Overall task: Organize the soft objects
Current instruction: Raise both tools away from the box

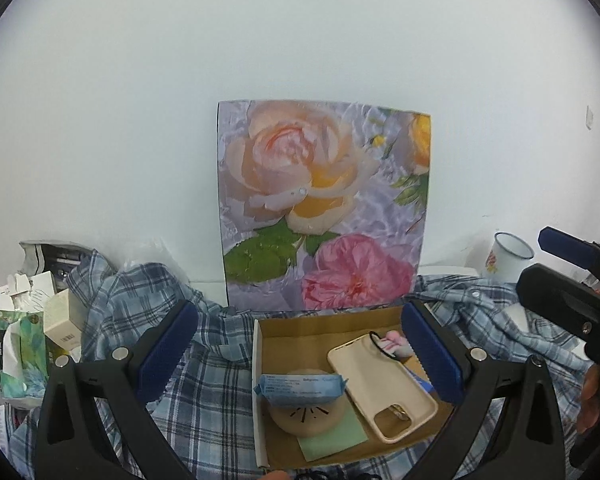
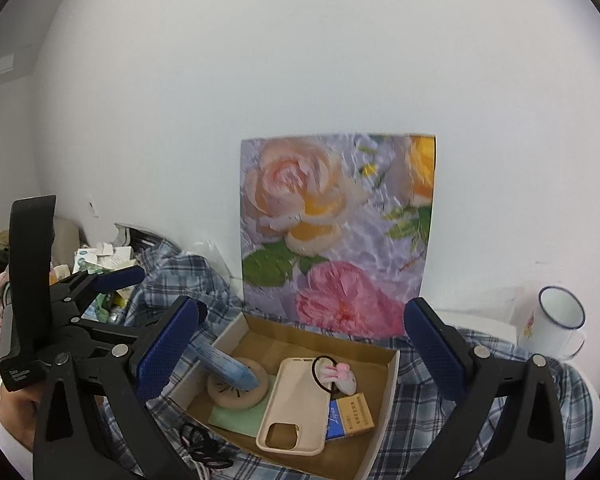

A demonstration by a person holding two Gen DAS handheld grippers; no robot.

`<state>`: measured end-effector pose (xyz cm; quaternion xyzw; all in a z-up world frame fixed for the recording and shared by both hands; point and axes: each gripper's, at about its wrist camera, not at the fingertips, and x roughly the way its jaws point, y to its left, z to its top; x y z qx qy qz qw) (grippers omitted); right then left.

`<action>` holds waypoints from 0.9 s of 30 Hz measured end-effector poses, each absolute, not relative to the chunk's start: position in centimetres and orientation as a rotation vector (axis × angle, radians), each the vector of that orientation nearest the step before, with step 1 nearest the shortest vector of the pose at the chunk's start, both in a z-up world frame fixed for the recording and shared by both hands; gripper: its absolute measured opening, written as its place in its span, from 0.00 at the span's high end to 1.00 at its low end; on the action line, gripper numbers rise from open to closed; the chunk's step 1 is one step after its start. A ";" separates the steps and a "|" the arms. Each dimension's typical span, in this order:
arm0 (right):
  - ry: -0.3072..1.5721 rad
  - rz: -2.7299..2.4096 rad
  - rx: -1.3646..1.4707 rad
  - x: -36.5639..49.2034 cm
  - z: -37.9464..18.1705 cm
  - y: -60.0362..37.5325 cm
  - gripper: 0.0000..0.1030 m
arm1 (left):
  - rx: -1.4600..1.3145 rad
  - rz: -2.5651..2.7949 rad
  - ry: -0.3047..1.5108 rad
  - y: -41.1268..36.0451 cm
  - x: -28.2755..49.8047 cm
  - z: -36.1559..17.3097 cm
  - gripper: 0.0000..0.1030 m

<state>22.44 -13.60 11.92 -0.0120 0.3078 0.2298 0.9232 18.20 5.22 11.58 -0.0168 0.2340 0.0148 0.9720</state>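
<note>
A shallow cardboard box (image 1: 288, 330) (image 2: 379, 352) lies on a blue plaid shirt (image 1: 216, 384) (image 2: 511, 364). Inside lie a beige phone case (image 1: 379, 388) (image 2: 296, 404), a round tan squishy (image 1: 307, 420) (image 2: 236, 396), a blue wipes packet (image 1: 300, 390) (image 2: 226, 364) on top of it, a green note (image 1: 331, 438), a bunny hair tie (image 2: 337, 374) and a small blue and orange carton (image 2: 349, 414). My left gripper (image 1: 300, 354) hovers open above the box. My right gripper (image 2: 301, 350) is open above it too. Both hold nothing.
A floral canvas (image 1: 323, 208) (image 2: 335, 232) leans on the white wall behind the box. A white enamel mug (image 1: 507, 256) (image 2: 555, 322) stands at the right. Tissue packs and small cartons (image 1: 28, 320) clutter the left. Black hair ties (image 2: 204, 444) lie beside the box.
</note>
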 end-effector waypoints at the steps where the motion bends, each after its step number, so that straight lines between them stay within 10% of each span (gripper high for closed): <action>1: 0.629 0.470 -0.031 22.2 12.3 -13.5 0.00 | -0.041 0.025 0.463 5.2 17.8 12.1 0.00; 27: 0.413 0.502 -0.026 15.4 21.4 -14.7 0.00 | 0.001 0.011 0.287 3.0 9.4 19.6 0.00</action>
